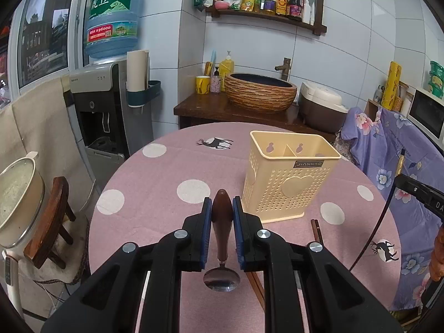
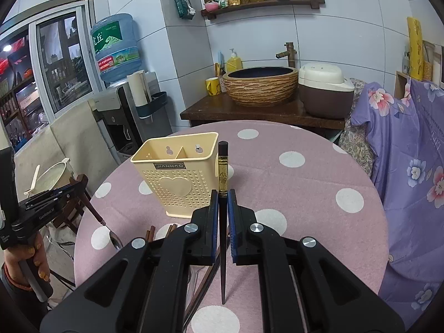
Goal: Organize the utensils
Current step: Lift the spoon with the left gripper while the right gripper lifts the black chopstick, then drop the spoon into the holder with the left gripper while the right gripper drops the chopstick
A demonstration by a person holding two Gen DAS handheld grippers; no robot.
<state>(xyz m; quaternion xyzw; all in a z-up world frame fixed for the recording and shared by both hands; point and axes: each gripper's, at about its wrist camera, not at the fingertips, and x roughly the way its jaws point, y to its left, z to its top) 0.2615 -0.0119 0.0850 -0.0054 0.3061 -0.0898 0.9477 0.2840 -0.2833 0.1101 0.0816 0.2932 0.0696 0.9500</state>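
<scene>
Utensils concern us, so we start with the cream holder (image 1: 288, 177) standing upright on the pink dotted tablecloth (image 1: 155, 194); brown chopsticks (image 1: 316, 230) lie near its base; our left gripper (image 1: 222, 211) pinches a wooden-handled spoon (image 1: 222, 222); our right gripper (image 2: 222, 205) clamps one dark chopstick (image 2: 222, 222) beside the holder.

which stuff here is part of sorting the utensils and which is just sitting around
In the job: spoon in left gripper; black chopstick in right gripper; cream utensil holder; brown chopsticks on the table.
Lying about: rice cooker, water jug, yellow mug.
</scene>
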